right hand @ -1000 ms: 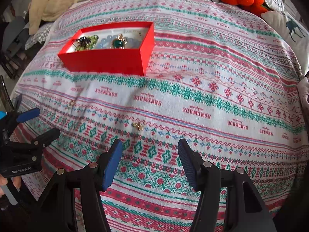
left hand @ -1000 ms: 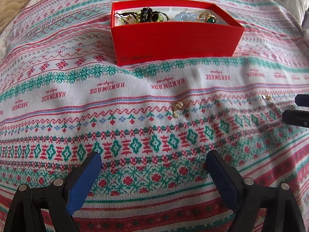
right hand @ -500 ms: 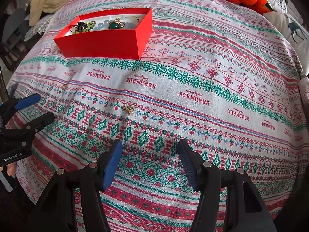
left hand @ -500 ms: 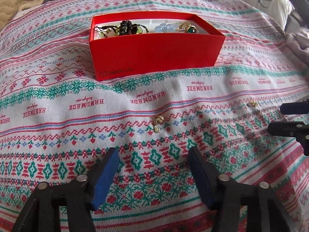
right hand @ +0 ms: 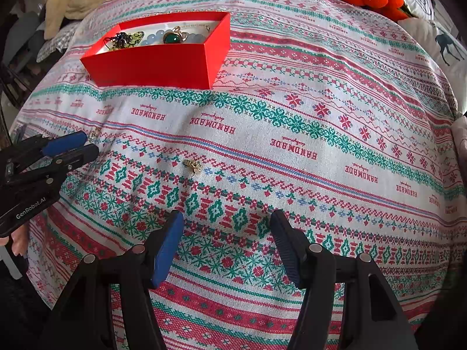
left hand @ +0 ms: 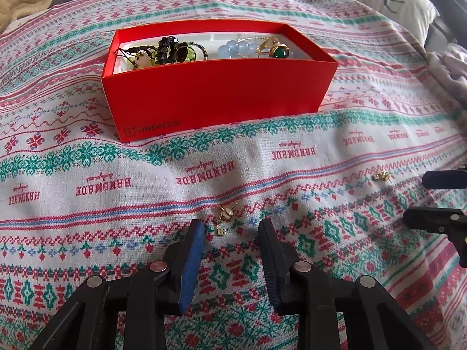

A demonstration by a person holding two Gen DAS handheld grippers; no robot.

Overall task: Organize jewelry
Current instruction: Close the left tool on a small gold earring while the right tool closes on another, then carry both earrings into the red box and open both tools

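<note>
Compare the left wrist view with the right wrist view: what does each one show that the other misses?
Only the left wrist view shows the ONEPLUS print on the box front.

Only the right wrist view shows the left gripper's GenRobot.AI label and a bit of the hand holding it.

Both show the red box of jewelry, two gold earrings on the patterned cloth, and both grippers: the left gripper closing just short of one earring, the right gripper open behind the other earring.

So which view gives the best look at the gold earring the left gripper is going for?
The left wrist view: the gold earring lies close, just ahead of the left gripper, whose jaws are closing without touching it. In the right wrist view the same earring is a small glint at the left gripper's tips, too small for detail.
</note>
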